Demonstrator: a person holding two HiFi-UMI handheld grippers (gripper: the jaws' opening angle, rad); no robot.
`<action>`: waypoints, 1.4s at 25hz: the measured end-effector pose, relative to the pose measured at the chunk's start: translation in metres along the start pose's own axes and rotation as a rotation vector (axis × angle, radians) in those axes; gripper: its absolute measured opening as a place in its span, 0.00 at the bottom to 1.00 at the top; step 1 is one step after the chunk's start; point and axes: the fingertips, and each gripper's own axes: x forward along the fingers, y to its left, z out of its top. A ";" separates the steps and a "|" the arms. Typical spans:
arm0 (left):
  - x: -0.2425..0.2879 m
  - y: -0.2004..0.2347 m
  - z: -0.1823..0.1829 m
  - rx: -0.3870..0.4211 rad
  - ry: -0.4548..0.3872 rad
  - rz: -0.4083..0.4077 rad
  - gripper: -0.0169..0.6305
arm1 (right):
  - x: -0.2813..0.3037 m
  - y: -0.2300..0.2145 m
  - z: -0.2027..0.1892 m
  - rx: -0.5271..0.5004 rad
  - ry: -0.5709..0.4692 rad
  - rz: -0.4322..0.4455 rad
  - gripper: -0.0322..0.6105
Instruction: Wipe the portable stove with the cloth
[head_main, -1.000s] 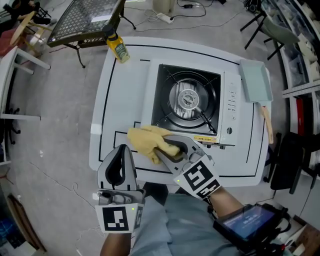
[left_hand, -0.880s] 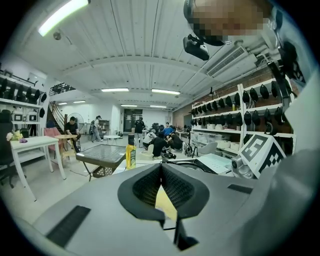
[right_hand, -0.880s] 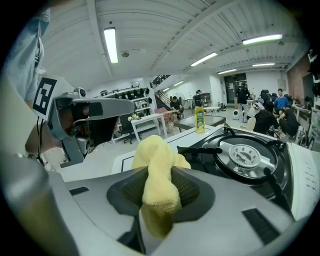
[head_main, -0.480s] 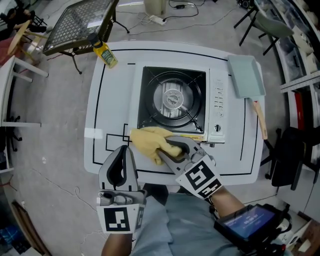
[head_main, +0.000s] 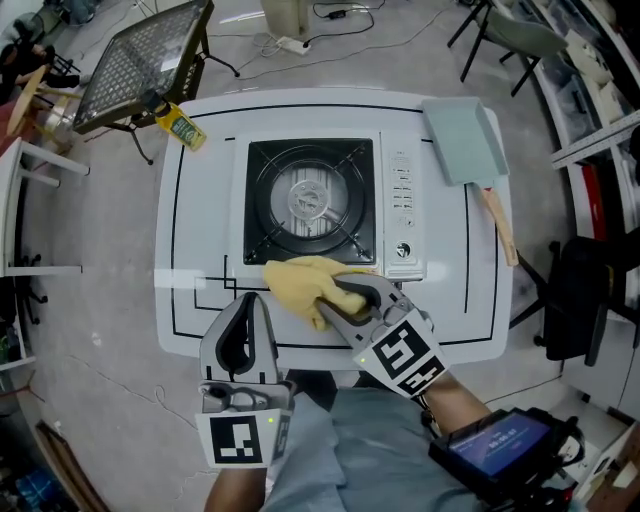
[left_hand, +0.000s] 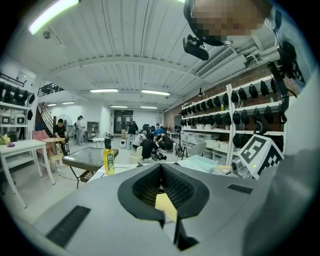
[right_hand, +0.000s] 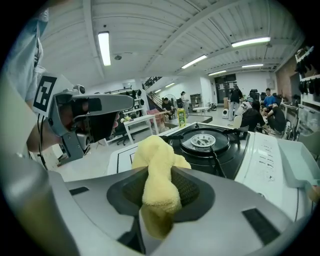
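Now right claw (head_main: 338, 293) grips cloth (head_main: 298, 281) at stove (head_main: 310, 200) front edge. Left claw (head_main: 250, 300) closed, empty, above worktop (head_main: 200, 200) edge.

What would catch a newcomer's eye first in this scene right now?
The yellow cloth stands out first, clamped in the right hand-held gripper at the near edge of the portable stove. The stove, with its black burner top, sits in the middle of the white table. The left hand-held gripper hangs shut and empty over the table's near edge.
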 end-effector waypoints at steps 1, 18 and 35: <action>0.002 -0.005 0.000 0.001 0.000 -0.007 0.05 | -0.004 -0.003 -0.002 0.003 -0.001 -0.004 0.27; 0.021 -0.082 0.012 0.040 -0.014 -0.091 0.05 | -0.068 -0.038 -0.029 0.053 -0.028 -0.075 0.27; 0.029 -0.176 0.013 0.078 0.009 -0.193 0.05 | -0.162 -0.090 -0.079 0.125 -0.043 -0.232 0.27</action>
